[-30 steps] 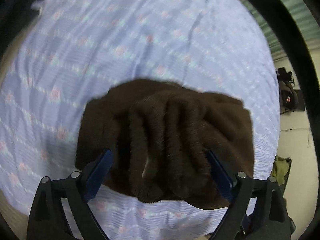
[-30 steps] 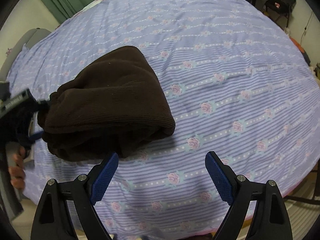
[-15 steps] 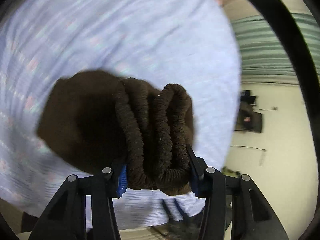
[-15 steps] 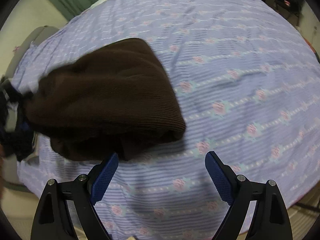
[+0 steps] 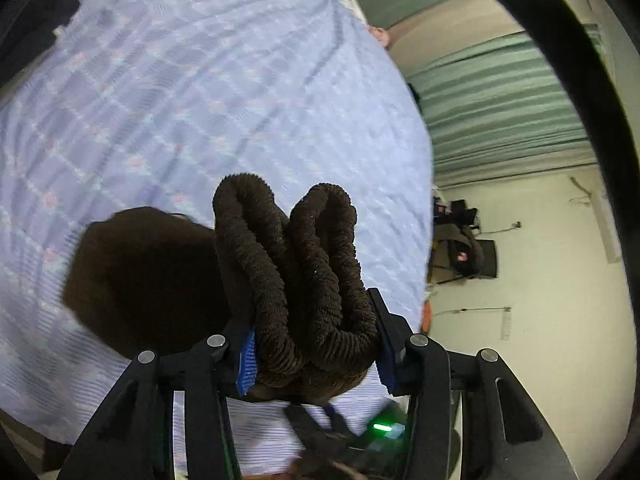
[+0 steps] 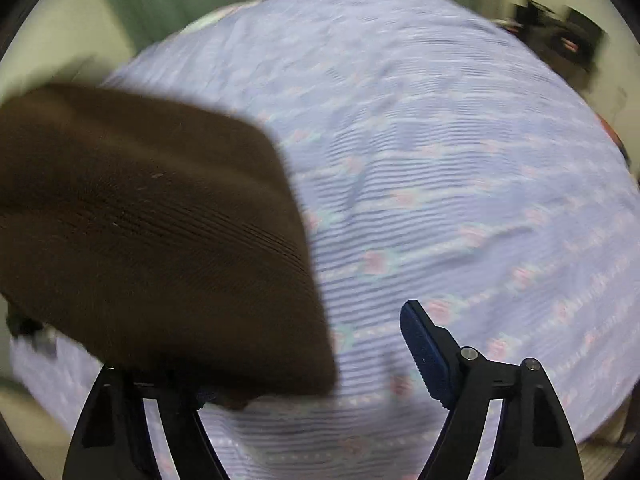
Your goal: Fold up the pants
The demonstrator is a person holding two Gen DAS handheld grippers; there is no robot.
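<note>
Left wrist view: the left gripper [image 5: 312,354] is clenched on the brown pants [image 5: 304,280], its blue pads [image 5: 247,362] pressing a thick stack of folded layers from both sides. Two rounded fold ridges stand up out of the jaws and point forward along the fingers; the rest of the bundle hangs to the left and below, over the bed [image 5: 200,100], as a dark mass without visible detail. The bundle's long axis runs from the gripper away toward the bed's lilac flowered sheet. Whether the hanging part touches the sheet cannot be told. Below the jaws a green light [image 5: 382,427] glows on an object too dark to identify. A green curtain [image 5: 500,104] and dark clutter by the wall [image 5: 464,248] lie beyond the bed edge. Right wrist view: the right gripper [image 6: 312,360] is spread wide and grasps nothing; its right pad [image 6: 424,350] shows clearly, while the left pad is hidden behind the pants [image 6: 152,232]. Here the pants fill the left half as a broad ribbed slab, cut off by the left frame edge, its near corner overlapping the left finger. The whole view is motion-blurred, so the sheet pattern and the room behind are hard to make out.
</note>
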